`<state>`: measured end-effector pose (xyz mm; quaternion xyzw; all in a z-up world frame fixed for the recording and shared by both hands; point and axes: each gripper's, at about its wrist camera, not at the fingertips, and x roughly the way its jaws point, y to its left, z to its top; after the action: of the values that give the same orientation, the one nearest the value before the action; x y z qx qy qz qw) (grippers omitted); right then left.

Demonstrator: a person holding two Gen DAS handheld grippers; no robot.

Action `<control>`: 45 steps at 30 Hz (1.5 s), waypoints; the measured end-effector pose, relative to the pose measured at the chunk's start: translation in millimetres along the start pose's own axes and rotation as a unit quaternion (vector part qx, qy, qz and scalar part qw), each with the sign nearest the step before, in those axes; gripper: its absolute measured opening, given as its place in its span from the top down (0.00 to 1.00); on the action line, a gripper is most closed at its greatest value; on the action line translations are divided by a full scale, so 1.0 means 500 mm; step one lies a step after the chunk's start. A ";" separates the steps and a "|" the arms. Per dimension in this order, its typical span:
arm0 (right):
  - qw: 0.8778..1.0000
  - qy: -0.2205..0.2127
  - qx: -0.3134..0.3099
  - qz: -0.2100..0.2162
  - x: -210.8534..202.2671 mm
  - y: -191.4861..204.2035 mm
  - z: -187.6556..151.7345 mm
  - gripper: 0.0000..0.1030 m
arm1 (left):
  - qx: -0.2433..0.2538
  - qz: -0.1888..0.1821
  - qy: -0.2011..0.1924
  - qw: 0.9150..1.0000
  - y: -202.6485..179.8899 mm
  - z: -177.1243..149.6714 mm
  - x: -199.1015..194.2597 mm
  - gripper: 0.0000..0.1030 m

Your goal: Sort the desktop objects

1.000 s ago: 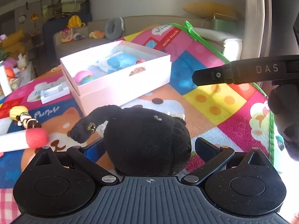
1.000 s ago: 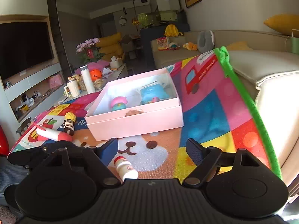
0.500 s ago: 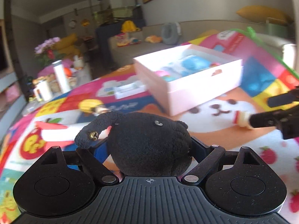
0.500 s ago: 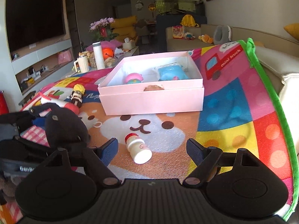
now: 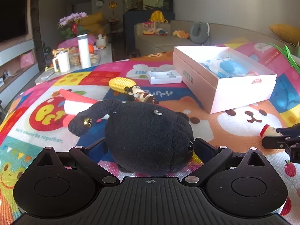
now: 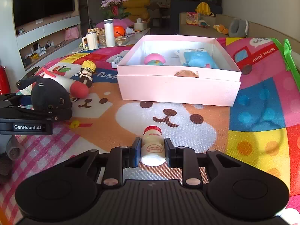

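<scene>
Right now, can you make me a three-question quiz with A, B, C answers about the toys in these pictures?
1. Where is the pink mushroom toy?
A in the pink box
B on the mat
C on the sofa

2. What colour is the little bottle's cap?
A blue
B red
C green

3. What sits between the left gripper fingers?
A corn
B nothing
C the black plush toy

Answers: 1 A, it lies inside the box walls. 2 B, the cap on the little bottle shows red. 3 C, the plush fills the gap.
</scene>
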<state>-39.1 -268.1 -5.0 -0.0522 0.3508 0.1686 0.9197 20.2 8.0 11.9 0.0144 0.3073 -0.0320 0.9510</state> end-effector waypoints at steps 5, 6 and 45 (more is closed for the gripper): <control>0.999 0.010 -0.016 0.047 -0.011 0.025 -0.007 0.76 | -0.021 -0.003 0.020 1.000 0.010 0.000 0.012 0.02; 0.998 0.011 -0.023 0.049 -0.014 0.029 -0.010 0.76 | -0.023 -0.003 0.021 0.999 0.011 -0.001 0.012 0.02; 1.000 -0.008 0.008 -0.009 -0.035 0.027 -0.038 0.56 | -0.034 0.002 0.027 0.999 0.015 0.001 0.012 0.00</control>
<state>-67.9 -264.5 -7.2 -0.0464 0.3447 0.1574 0.9243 25.9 15.3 8.5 -0.0163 0.3336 -0.0191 0.9424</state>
